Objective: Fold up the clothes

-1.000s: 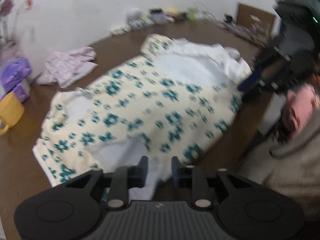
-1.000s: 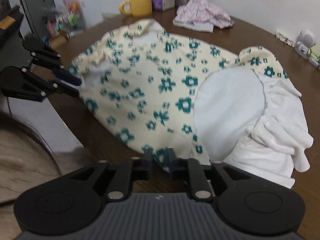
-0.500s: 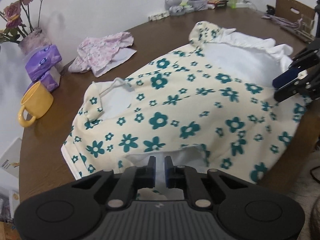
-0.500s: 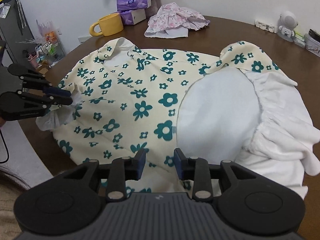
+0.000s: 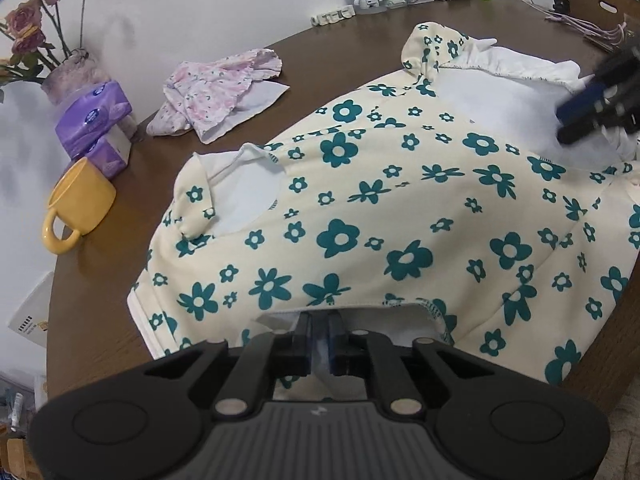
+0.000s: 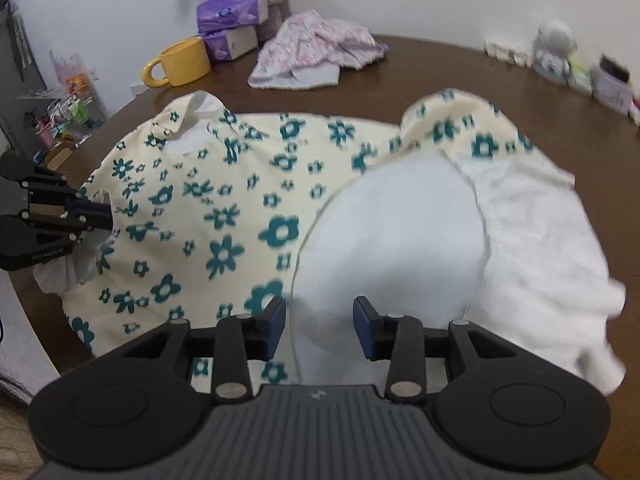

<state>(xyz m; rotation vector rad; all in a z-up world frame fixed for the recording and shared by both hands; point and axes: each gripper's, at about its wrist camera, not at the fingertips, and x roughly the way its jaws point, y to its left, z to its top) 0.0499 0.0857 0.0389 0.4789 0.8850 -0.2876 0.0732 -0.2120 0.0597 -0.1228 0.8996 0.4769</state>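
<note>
— How is the scene lit?

— Soft, even indoor light is spread over both views; no glare is seen. Faint shadows of the roses (image 5: 28,28) are cast on the white wall (image 5: 192,8).

— And sharpness?

— The left wrist view is rendered crisply, though the right gripper (image 5: 596,108) is smeared at its right edge. The right wrist view is blurred throughout, the flowered garment (image 6: 224,216) included. Strong fisheye bending and dark corners are seen in both.

We are in a home: a brown wooden counter (image 5: 328,52) against a white wall carries a yellow mug (image 5: 80,204), purple tissue packs (image 5: 94,114), a vase of roses (image 5: 28,28) and loose clothes (image 5: 218,88).
</note>
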